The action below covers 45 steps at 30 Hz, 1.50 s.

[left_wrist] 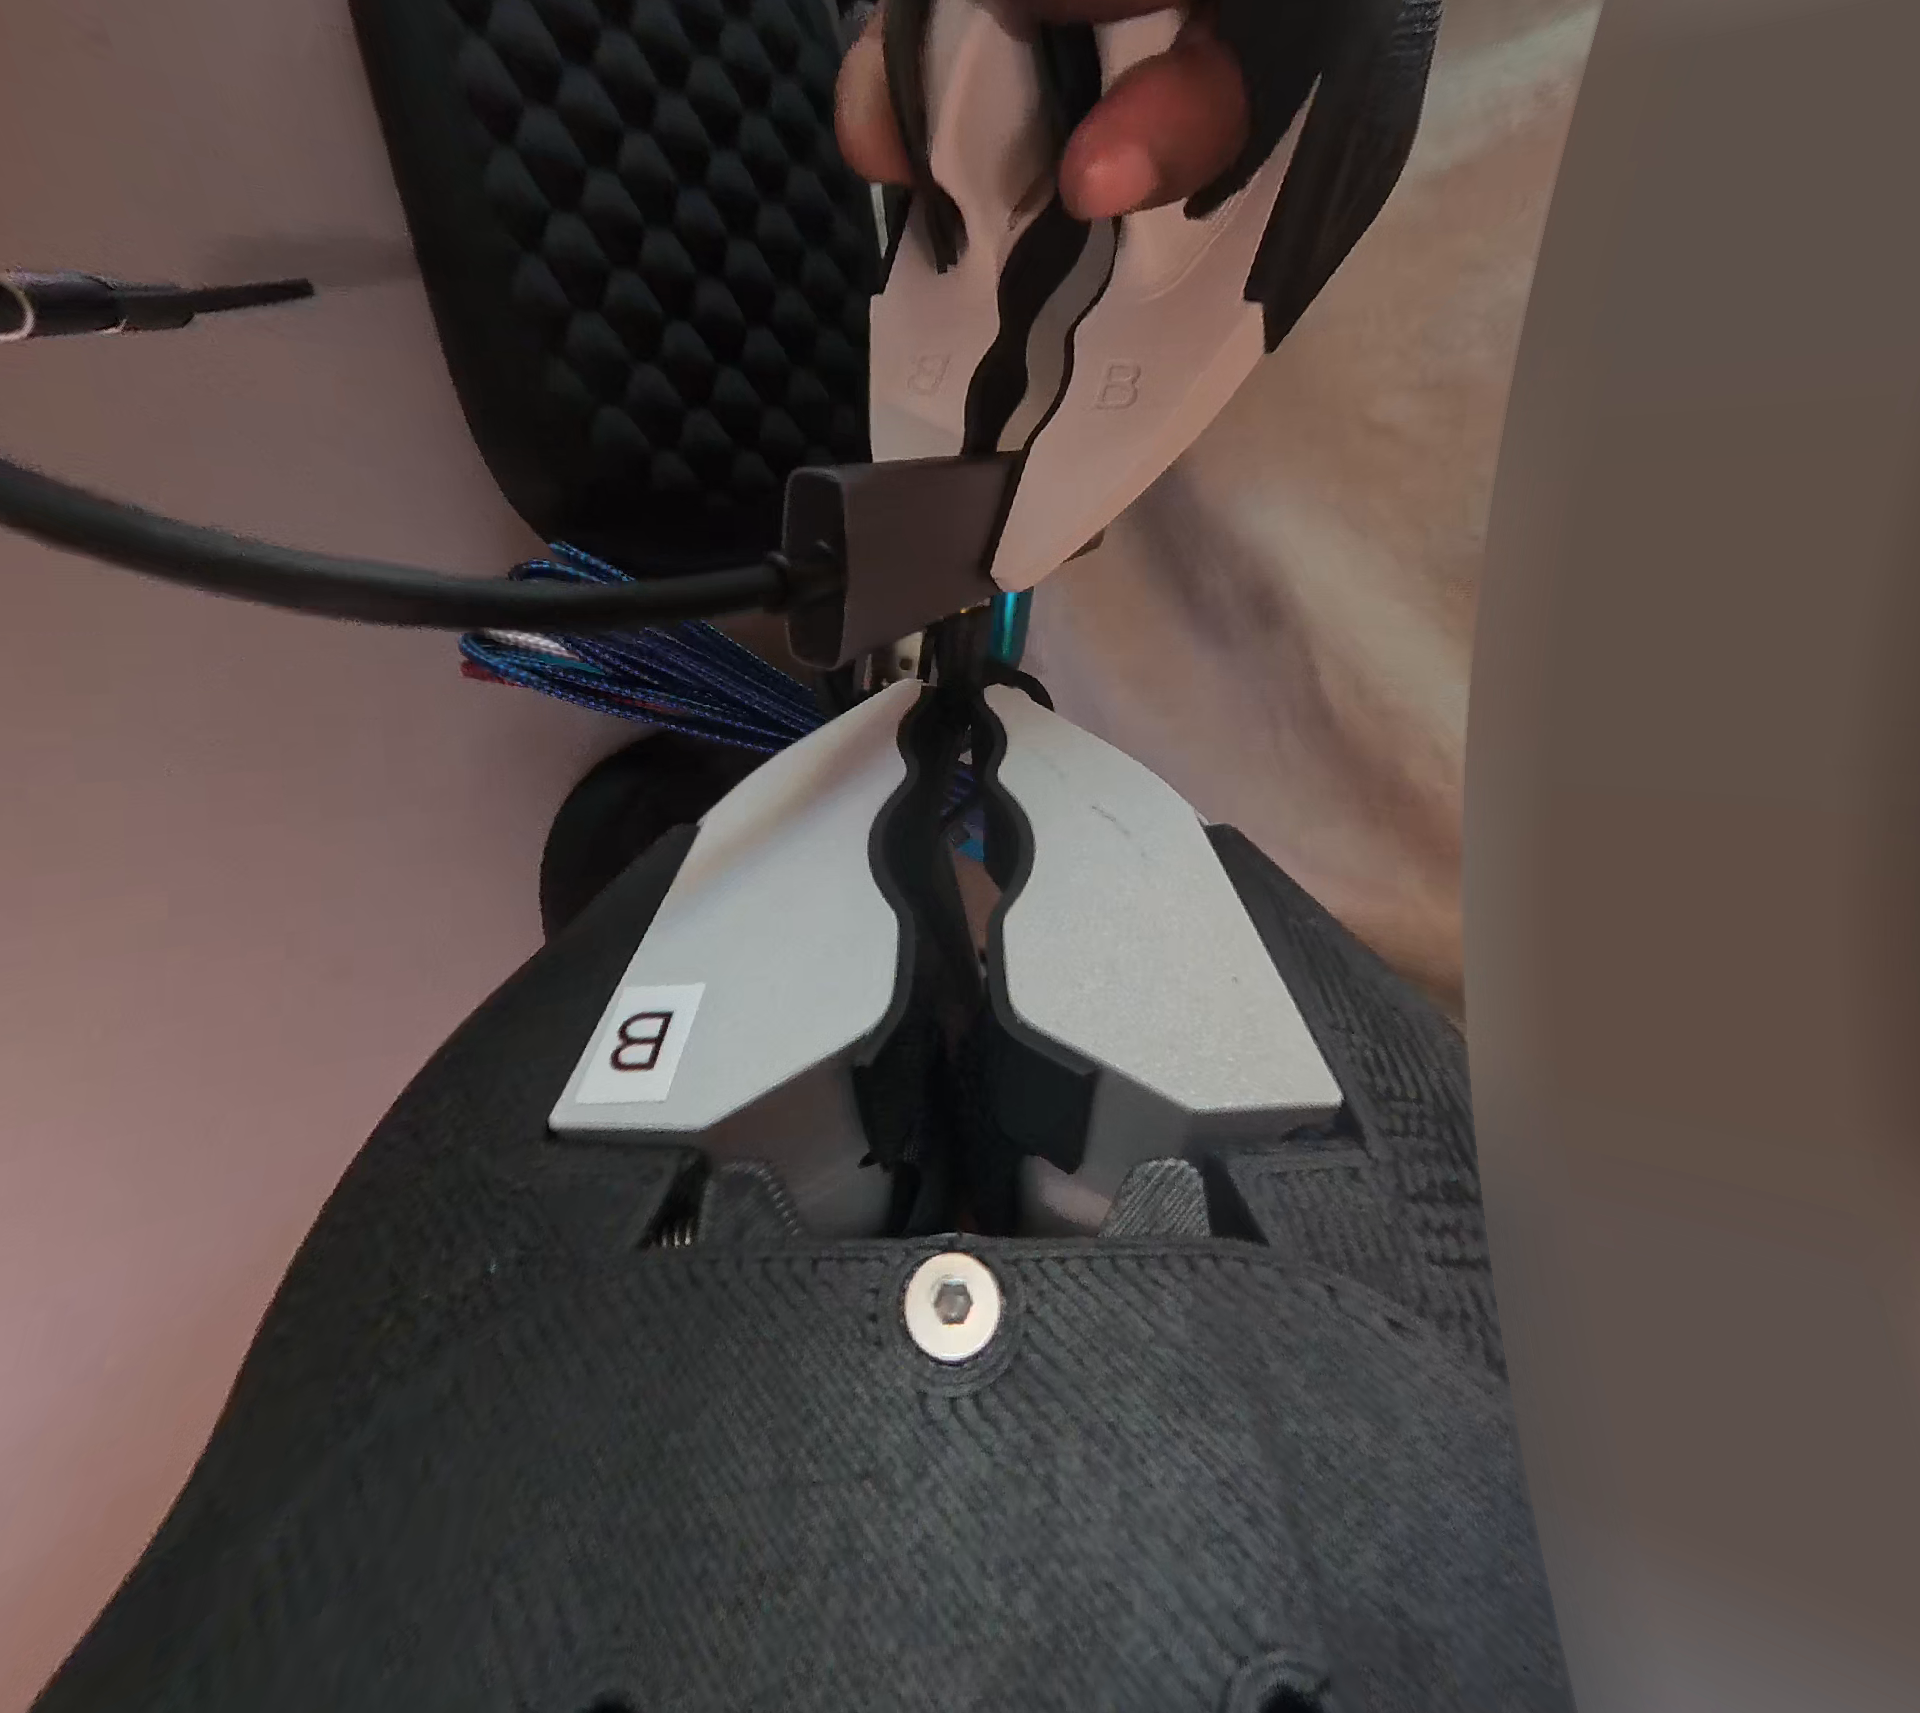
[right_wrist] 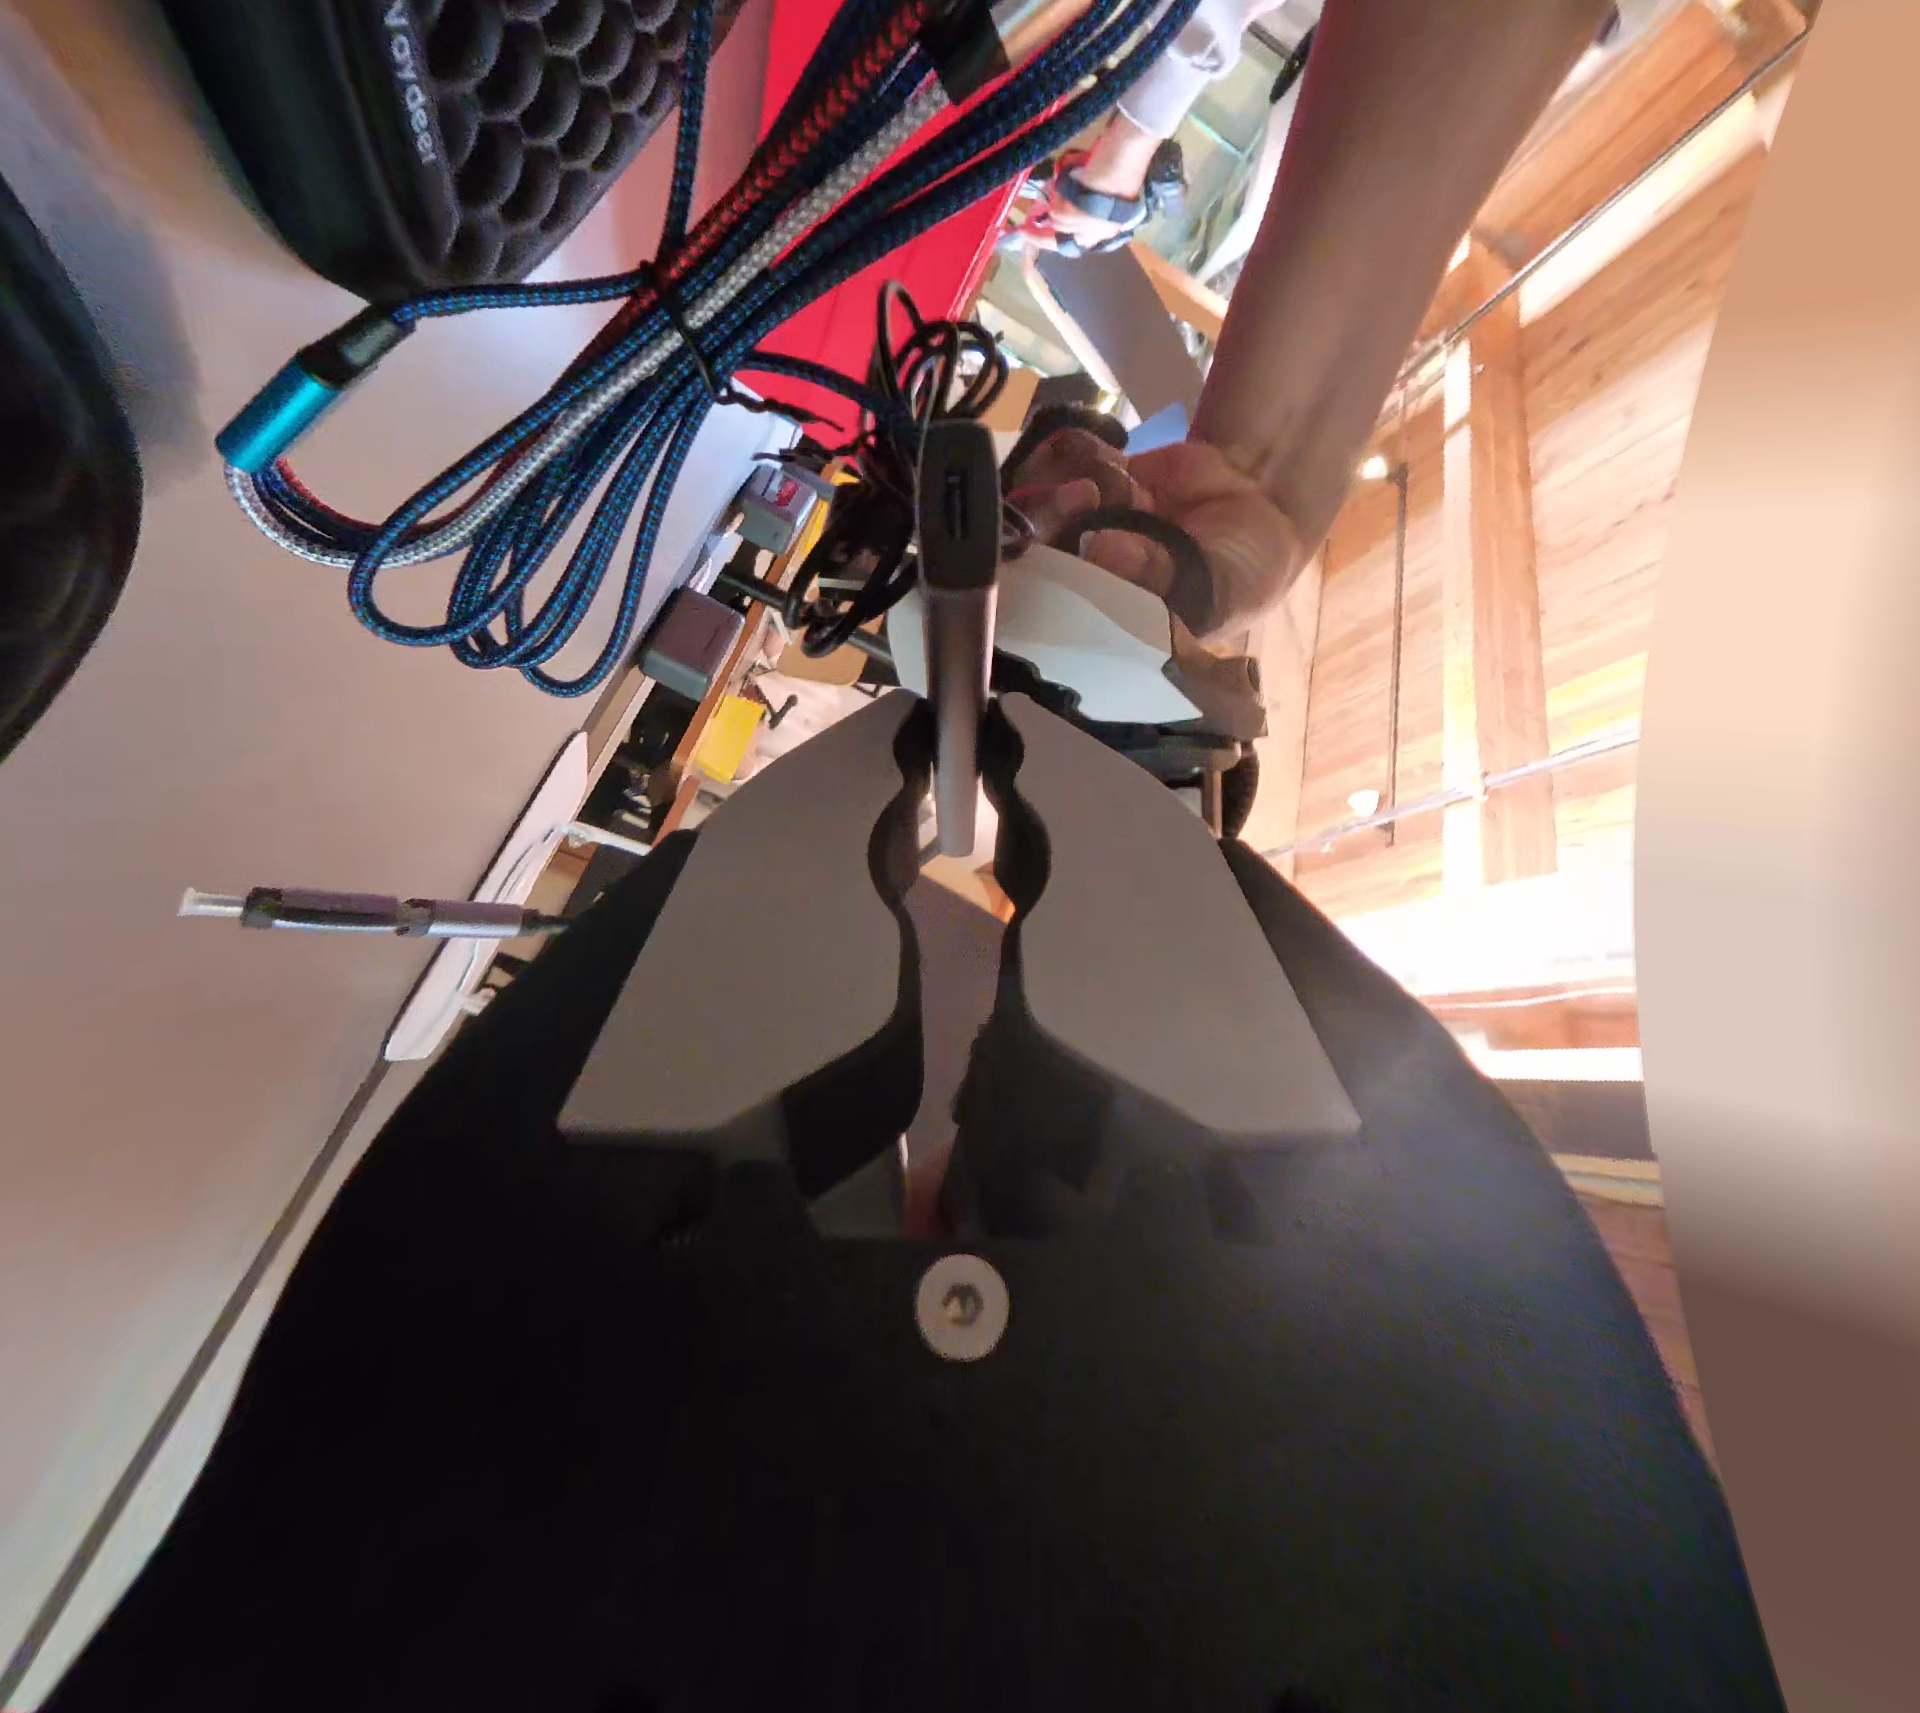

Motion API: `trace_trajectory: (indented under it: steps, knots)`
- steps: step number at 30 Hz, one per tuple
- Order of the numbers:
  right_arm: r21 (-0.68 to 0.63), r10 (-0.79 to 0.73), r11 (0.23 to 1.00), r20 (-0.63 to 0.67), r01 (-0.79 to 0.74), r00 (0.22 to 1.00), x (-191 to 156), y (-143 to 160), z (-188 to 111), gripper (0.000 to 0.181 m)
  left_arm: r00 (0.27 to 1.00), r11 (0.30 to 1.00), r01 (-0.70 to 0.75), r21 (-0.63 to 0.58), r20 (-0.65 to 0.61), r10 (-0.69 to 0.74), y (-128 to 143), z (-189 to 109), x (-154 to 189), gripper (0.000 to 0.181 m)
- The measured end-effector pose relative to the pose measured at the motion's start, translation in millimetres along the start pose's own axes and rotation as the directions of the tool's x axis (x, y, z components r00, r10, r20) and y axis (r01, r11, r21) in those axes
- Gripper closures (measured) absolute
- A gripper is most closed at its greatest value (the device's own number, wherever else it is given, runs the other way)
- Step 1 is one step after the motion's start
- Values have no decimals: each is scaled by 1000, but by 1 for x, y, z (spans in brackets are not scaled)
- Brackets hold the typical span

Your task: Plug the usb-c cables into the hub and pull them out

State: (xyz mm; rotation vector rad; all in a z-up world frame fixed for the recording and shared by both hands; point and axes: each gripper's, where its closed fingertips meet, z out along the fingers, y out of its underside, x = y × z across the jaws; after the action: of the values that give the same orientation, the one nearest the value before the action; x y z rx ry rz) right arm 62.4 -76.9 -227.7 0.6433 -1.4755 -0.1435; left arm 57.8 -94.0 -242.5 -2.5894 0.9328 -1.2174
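Right wrist view: hub (right_wrist: pixel 956 624) between fingers (right_wrist: pixel 1122 884)

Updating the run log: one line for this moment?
right gripper: shut on hub | left gripper: shut on thin cable at hub | spare plug: on table

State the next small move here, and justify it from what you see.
Probably ease the left gripper straight toward the hub, which the right gripper clamps: the left one pinches a black plug right at the hub's edge, and whether it is seated is hidden.
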Motion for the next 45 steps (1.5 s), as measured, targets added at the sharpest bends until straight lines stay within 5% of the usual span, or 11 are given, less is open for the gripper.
trace_trajectory:
  steps: [8, 13, 18, 24, 26, 28, 32, 35, 38, 42, 45]
  knots:
    - [-79, 8, 997, 60, -3, 998, -17, 19, 10, 172, 991, 990, -44, 137, 131, 26, -10, -3, -24, 178]
    - [-20, -45, 999, 66, 46, 997, -21, 11, 12, 172, 998, 996, -26, 85, 58, 22, 0, 5, -24, 176]
    - [-52, -21, 998, 46, 24, 999, -19, 18, 10, 172, 1000, 973, 31, 228, -12, -29, -7, -9, -18, 160]
    - [-92, 99, 991, 15, -97, 995, -20, 26, 8, 172, 992, 941, -89, 328, 113, 54, -9, -36, -4, 144]
    - [-116, 208, 971, -22, -209, 978, -17, 35, 5, 172, 962, 894, -208, 397, 250, 113, -15, -56, 5, 143]
    - [-139, 329, 931, -78, -337, 941, -12, 47, 1, 172, 857, 783, -417, 462, 487, 168, -22, -89, 16, 143]
    - [-136, 569, 783, -237, -606, 788, 0, 80, -10, 172, 585, 323, -764, 558, 811, -17, -17, -167, 69, 138]
    - [-25, 736, 624, -317, -781, 598, 11, 95, -18, 173, 381, 76, -911, 405, 899, -216, 11, -187, 93, 134]
    - [134, 872, 446, -286, -885, 397, 20, 95, -20, 173, 246, 106, -954, 281, 933, -261, 23, -171, 82, 131]
    - [319, 979, 198, -101, -927, 175, 31, 77, -18, 172, 232, 160, -958, 240, 971, -66, 6, -119, 56, 129]
    - [391, 996, -63, 77, -918, -36, 33, 63, -14, 172, 275, 179, -950, 256, 957, 90, -10, -87, 43, 132]
